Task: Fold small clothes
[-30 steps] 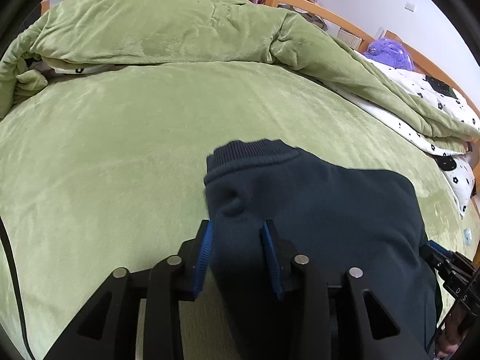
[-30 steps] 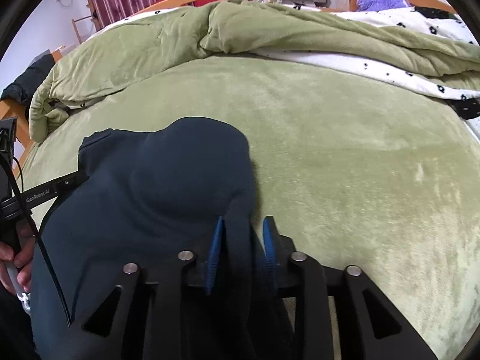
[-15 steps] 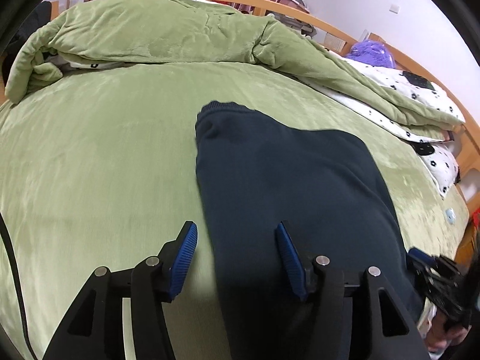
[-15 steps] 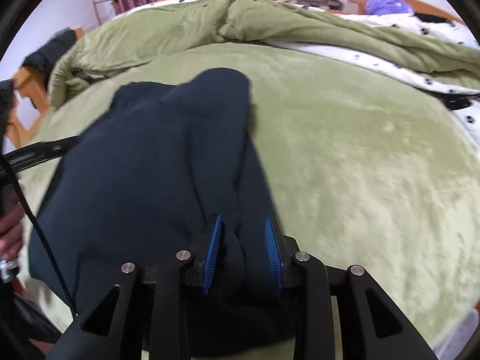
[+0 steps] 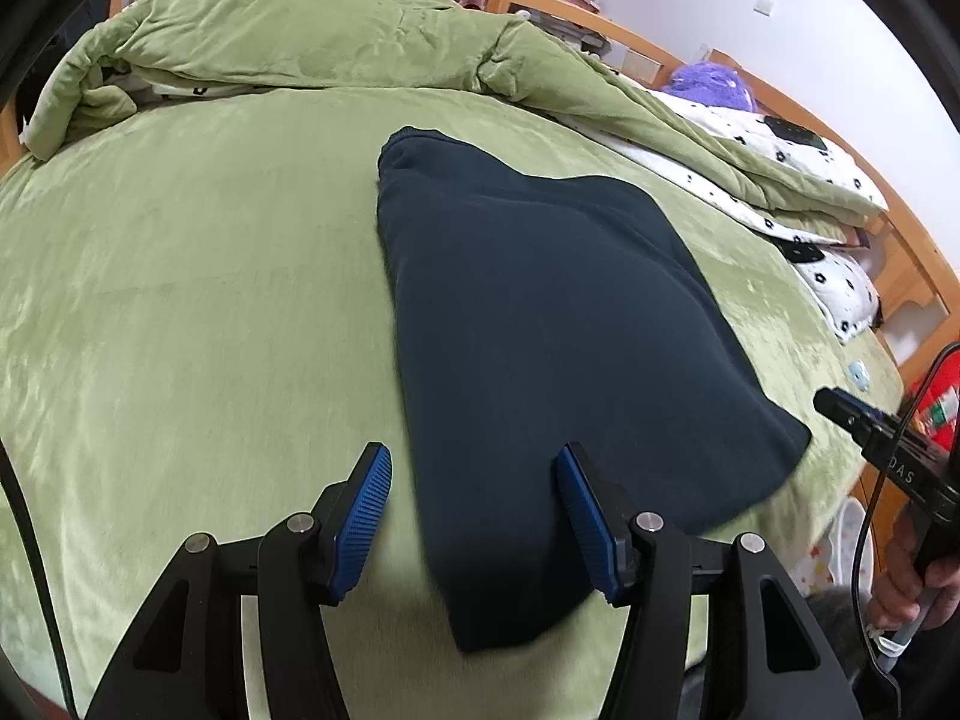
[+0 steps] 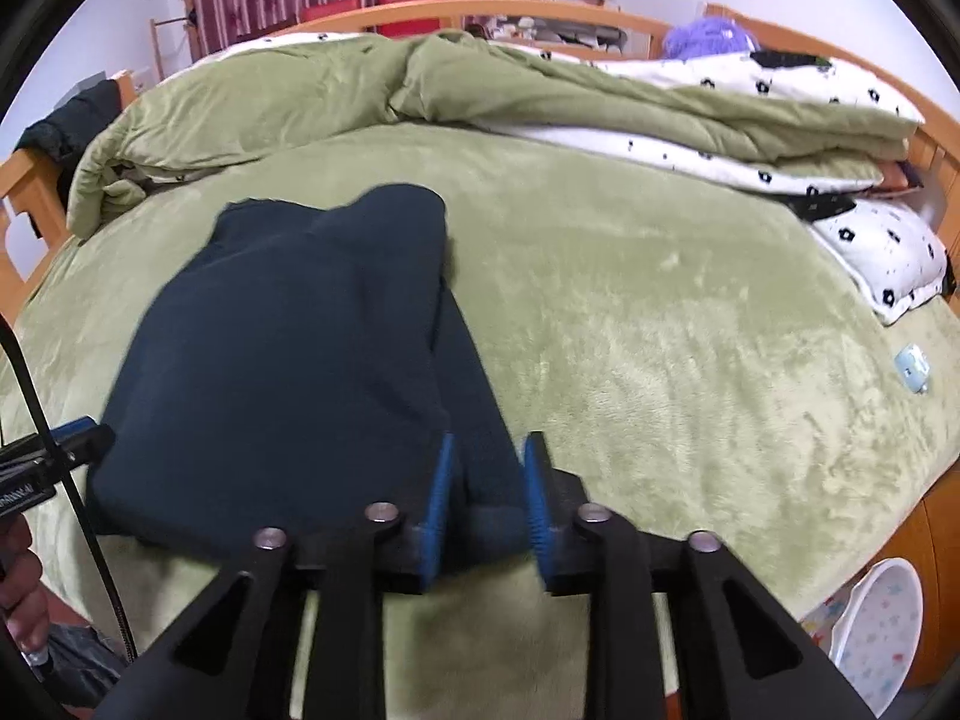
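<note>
Now, garment: a dark navy garment (image 5: 540,324) lies folded lengthwise on the green blanket (image 5: 180,300) of the bed, its near end towards the person.
Left tongs: the left tongs (image 5: 474,516) are spread wide, blue pads either side of the near left edge, touching no cloth that I can make out.
Right tongs: the right tongs (image 6: 486,510) sit pinched on the near right edge of the garment, cloth bunched between the pads.
Why held so: probably the right side keeps its corner tensioned so the fold lies flat, while the left side is free to take a fresh hold.
Left view alone: the ribbed far hem, the smooth upper panel, and the other tool at the right edge.
Right view alone: the clamped fabric itself, and a layered seam where one panel overlaps a narrower strip beneath.
Beyond: a rumpled green duvet (image 6: 360,90) heaped at the bed's far side.
</note>
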A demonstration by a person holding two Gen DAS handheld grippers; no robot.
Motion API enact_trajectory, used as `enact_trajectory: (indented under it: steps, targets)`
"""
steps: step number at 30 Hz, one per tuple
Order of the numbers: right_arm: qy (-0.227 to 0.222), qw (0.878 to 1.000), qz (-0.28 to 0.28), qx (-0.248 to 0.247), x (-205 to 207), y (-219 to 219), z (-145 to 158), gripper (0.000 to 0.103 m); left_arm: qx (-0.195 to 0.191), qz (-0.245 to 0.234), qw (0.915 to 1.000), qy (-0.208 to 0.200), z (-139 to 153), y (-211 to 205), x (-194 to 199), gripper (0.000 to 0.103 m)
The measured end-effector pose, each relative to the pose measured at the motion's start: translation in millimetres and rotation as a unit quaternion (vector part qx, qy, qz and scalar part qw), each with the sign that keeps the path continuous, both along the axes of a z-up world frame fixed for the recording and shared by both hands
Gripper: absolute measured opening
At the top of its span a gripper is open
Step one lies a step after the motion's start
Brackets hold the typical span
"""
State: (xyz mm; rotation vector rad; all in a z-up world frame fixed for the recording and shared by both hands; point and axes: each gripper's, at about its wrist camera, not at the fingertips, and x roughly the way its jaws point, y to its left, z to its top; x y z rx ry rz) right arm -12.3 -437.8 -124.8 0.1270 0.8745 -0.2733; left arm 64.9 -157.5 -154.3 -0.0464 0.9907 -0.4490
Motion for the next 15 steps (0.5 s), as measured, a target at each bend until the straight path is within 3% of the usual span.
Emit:
enact_trajectory:
  steps: [5, 15]
  targets:
    - [-0.012, 1.0, 0.0, 0.013, -15, 15, 13, 0.045, 0.006, 0.012, 0.9999, -0.009, 19, 13, -20, 0.056]
    - [-0.031, 0.999, 0.002, 0.028, -45, 45, 63, 0.047, 0.019, 0.027, 0.9981, -0.051, 75, 17, -53, 0.067]
